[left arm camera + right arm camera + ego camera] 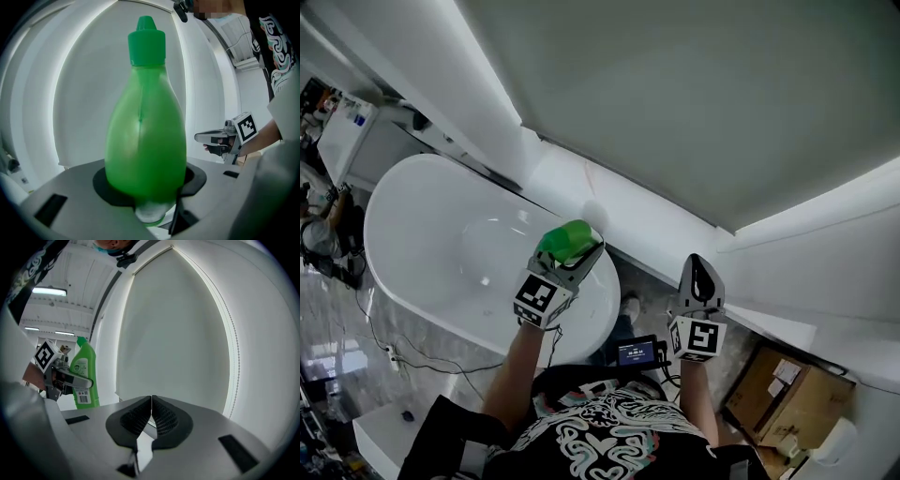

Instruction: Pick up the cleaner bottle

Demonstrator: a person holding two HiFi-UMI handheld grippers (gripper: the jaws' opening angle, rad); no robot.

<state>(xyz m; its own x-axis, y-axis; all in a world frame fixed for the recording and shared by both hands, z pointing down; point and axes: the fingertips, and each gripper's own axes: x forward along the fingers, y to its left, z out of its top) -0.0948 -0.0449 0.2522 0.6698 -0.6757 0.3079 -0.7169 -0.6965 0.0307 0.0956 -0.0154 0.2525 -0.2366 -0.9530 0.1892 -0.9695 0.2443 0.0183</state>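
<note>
A green cleaner bottle (145, 140) with a green cap fills the left gripper view, standing upright between the jaws. My left gripper (579, 251) is shut on the bottle (566, 241) and holds it in the air over the end of the white bathtub (431, 234). In the right gripper view the same bottle (85, 376) appears at the left, its label showing. To the right, my right gripper (699, 272) is raised beside it, jaws shut with nothing between them; its pads (151, 414) meet. The right gripper (211, 138) shows at mid-right in the left gripper view.
A white wall ledge (637, 220) runs behind the tub. A cardboard box (787, 394) lies on the floor at lower right. Cables (403, 352) trail across the marble floor left of the tub. A small black device (636, 352) hangs at the person's chest.
</note>
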